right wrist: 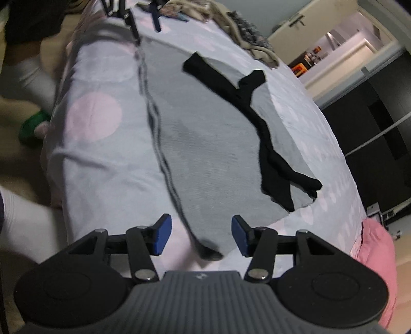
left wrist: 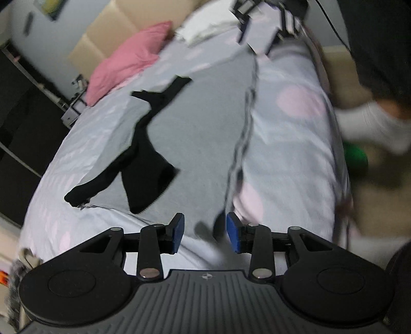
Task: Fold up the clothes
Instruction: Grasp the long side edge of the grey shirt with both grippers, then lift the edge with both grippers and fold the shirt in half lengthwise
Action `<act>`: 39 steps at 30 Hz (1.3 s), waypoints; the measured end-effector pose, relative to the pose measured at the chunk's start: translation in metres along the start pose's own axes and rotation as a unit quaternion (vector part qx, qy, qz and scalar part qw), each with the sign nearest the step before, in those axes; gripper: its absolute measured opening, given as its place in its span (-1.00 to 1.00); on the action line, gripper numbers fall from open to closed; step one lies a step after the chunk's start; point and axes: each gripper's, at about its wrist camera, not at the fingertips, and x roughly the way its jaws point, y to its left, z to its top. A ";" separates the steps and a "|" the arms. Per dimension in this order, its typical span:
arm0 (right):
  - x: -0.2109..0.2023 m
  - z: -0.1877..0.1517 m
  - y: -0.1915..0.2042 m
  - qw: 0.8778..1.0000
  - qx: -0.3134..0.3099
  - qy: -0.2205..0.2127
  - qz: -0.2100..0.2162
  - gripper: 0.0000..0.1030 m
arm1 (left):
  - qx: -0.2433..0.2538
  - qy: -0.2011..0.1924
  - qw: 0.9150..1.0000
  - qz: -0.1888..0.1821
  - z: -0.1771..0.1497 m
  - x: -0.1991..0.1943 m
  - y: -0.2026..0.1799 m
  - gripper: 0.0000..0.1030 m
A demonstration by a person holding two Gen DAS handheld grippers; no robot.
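A grey garment lies spread flat on the bed, with a dark seam along one long edge. A crumpled black garment lies across its far side. My left gripper hovers open over one near corner of the grey garment, its blue pads apart and pressing on nothing. My right gripper stands open over the opposite corner, which lies loose under the gap. Each gripper also shows, blurred, at the top of the other's view: the right gripper and the left gripper.
The bed cover is pale lilac with pink dots. A pink pillow lies at the head end. A pile of clothes sits at the other end. A person's white-socked foot and a green object are on the floor beside the bed.
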 end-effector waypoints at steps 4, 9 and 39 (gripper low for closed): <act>0.006 -0.001 0.016 0.999 -0.038 0.007 -0.014 0.11 | 0.045 0.020 0.999 0.025 -0.001 0.015 -0.014 -0.20; 0.009 -0.003 0.026 0.996 -0.073 0.007 -0.060 0.16 | 0.074 0.031 0.996 0.049 0.005 0.023 -0.018 -0.11; 0.039 0.011 0.023 0.989 -0.075 0.019 -0.123 -0.84 | 0.009 0.041 0.999 0.022 0.019 0.018 0.003 -0.96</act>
